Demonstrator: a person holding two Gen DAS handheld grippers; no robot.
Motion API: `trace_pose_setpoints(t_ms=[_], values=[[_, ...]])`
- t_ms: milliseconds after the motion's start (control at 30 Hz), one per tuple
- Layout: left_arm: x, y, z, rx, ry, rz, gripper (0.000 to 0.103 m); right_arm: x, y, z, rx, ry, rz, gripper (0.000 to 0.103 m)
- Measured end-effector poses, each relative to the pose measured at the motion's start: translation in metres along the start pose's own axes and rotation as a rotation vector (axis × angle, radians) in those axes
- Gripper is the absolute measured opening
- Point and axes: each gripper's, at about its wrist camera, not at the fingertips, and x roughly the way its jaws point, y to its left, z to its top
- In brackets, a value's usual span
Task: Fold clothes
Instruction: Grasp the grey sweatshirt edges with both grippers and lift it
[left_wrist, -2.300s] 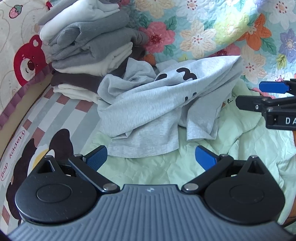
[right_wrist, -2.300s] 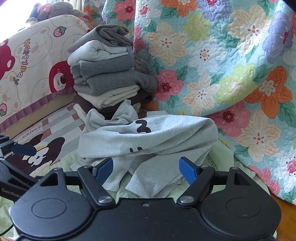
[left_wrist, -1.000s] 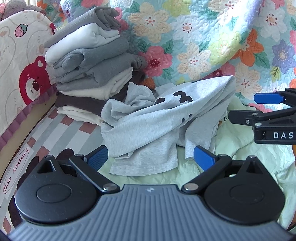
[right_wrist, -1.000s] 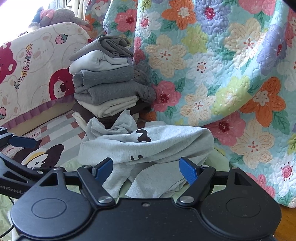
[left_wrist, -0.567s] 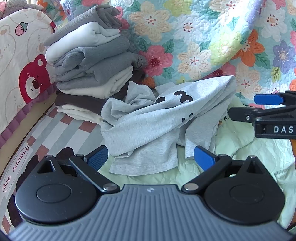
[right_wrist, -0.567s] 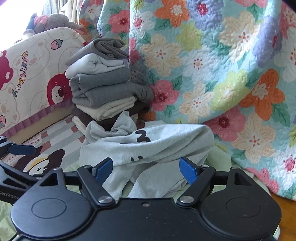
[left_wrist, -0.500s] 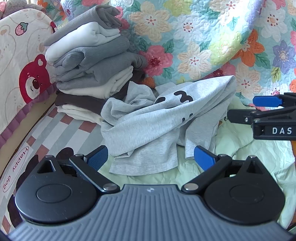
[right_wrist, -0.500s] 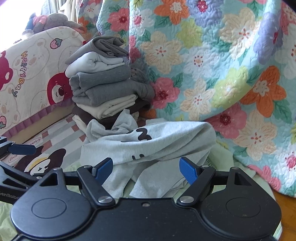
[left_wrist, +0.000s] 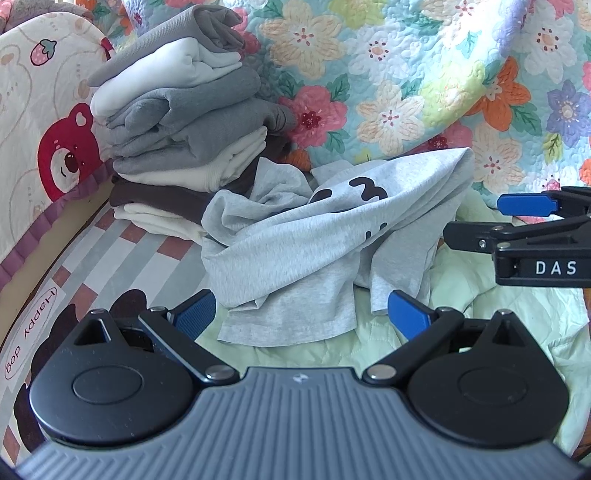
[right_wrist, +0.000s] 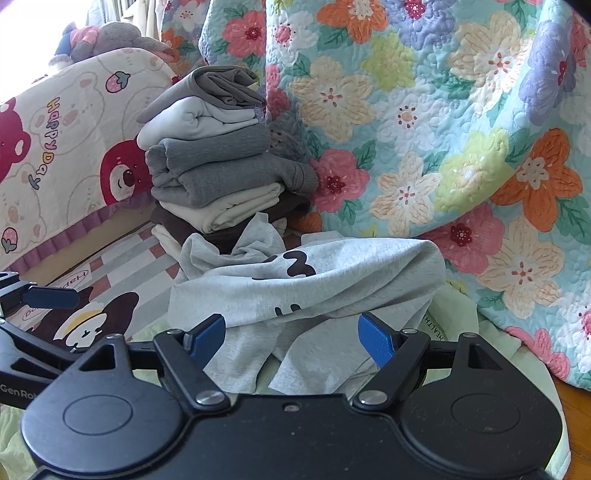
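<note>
Floral quilt (right_wrist: 424, 129): hangs as backdrop behind everything, lower edge draped close to the heap; liable to snag if a lift swings wide.
Pale green sheet (left_wrist: 480, 306): spread beneath the heap, wrinkled; likely to be pinched up together with the shirt hem.
Folded stack (left_wrist: 177, 122): grey, white and brown pieces piled tall at back left, top layers leaning; crumpled shirt touches its lower layers, so a hard tug risks toppling it.
Grey T-shirt (left_wrist: 306, 251): crumpled, unfolded, dark print partly showing, lying on the green sheet just beside the stack; layers overlap, so a blind pinch may catch two thicknesses and twist the fold.
Left gripper (left_wrist: 299, 317): spread wide, holding nothing, poised just short of the shirt's near hem.
Right gripper (right_wrist: 291, 334): spread wide, holding nothing, low over the shirt's right side; close to the other tool, collision possible if both close on the same edge.
Stage: one shirt loose beside a finished-looking pile; fits a fold about to start, or a garment dropped for re-gripping.
</note>
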Motion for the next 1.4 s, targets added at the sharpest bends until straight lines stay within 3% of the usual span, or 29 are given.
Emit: trace_pose_setpoints(t_ms=[133, 200, 267, 333, 400, 433, 567, 667, 767, 933, 1067, 1100, 1133, 1167, 1200, 1233, 1300, 1367, 1400], values=[[0.014, 0.02, -0.001, -0.099, 0.042, -0.033, 0.101, 0.012, -0.007, -0.004, 0.006, -0.009, 0.014, 0.087], [0.025, 0.035, -0.005, -0.148, 0.02, -0.042, 0.099, 0.024, -0.016, -0.008, 0.016, -0.016, 0.02, 0.087], [0.038, 0.047, -0.012, -0.146, -0.005, -0.024, 0.093, 0.038, -0.031, -0.01, 0.056, -0.007, 0.011, 0.087], [0.052, 0.06, -0.018, -0.152, -0.014, -0.015, 0.077, 0.052, -0.046, -0.012, 0.096, 0.002, 0.001, 0.087], [0.071, 0.072, -0.025, -0.187, 0.003, -0.041, 0.067, 0.067, -0.061, -0.013, 0.136, 0.011, -0.008, 0.087], [0.079, 0.075, -0.027, -0.194, 0.008, -0.046, 0.066, 0.074, -0.068, -0.014, 0.156, 0.015, -0.012, 0.087], [0.116, 0.081, -0.036, -0.147, 0.016, -0.005, 0.07, 0.103, -0.099, -0.018, 0.235, 0.034, -0.031, 0.087], [0.141, 0.082, -0.039, -0.1, 0.025, 0.026, 0.083, 0.122, -0.12, -0.02, 0.281, 0.031, -0.069, 0.087], [0.163, 0.09, -0.042, -0.121, 0.059, 0.0, 0.089, 0.144, -0.138, -0.023, 0.296, 0.026, -0.078, 0.088], [0.196, 0.118, -0.042, -0.309, 0.101, -0.1, 0.09, 0.184, -0.156, -0.03, 0.329, 0.005, 0.001, 0.088], [0.224, 0.144, -0.037, -0.5, 0.094, -0.194, 0.095, 0.199, -0.142, -0.026, 0.264, -0.044, 0.083, 0.087], [0.231, 0.148, -0.036, -0.535, 0.093, -0.204, 0.098, 0.201, -0.138, -0.025, 0.252, -0.054, 0.104, 0.084], [0.239, 0.151, -0.036, -0.571, 0.094, -0.214, 0.098, 0.203, -0.134, -0.023, 0.239, -0.064, 0.126, 0.063], [0.245, 0.152, -0.036, -0.596, 0.094, -0.236, 0.098, 0.205, -0.129, -0.022, 0.226, -0.074, 0.147, 0.033], [0.252, 0.153, -0.037, -0.618, 0.094, -0.263, 0.091, 0.207, -0.125, -0.02, 0.213, -0.084, 0.169, 0.023], [0.254, 0.152, -0.036, -0.622, 0.082, -0.298, 0.06, 0.209, -0.121, -0.019, 0.2, -0.094, 0.19, 0.019], [0.251, 0.147, -0.034, -0.601, 0.051, -0.351, 0.019, 0.198, -0.108, -0.015, 0.163, -0.136, 0.209, 0.016], [0.237, 0.137, -0.029, -0.535, 0.004, -0.304, 0.015, 0.178, -0.095, -0.008, 0.142, -0.184, 0.218, 0.015], [0.228, 0.131, -0.026, -0.429, -0.042, -0.314, 0.013, 0.164, -0.089, -0.004, 0.147, -0.211, 0.228, 0.015]])
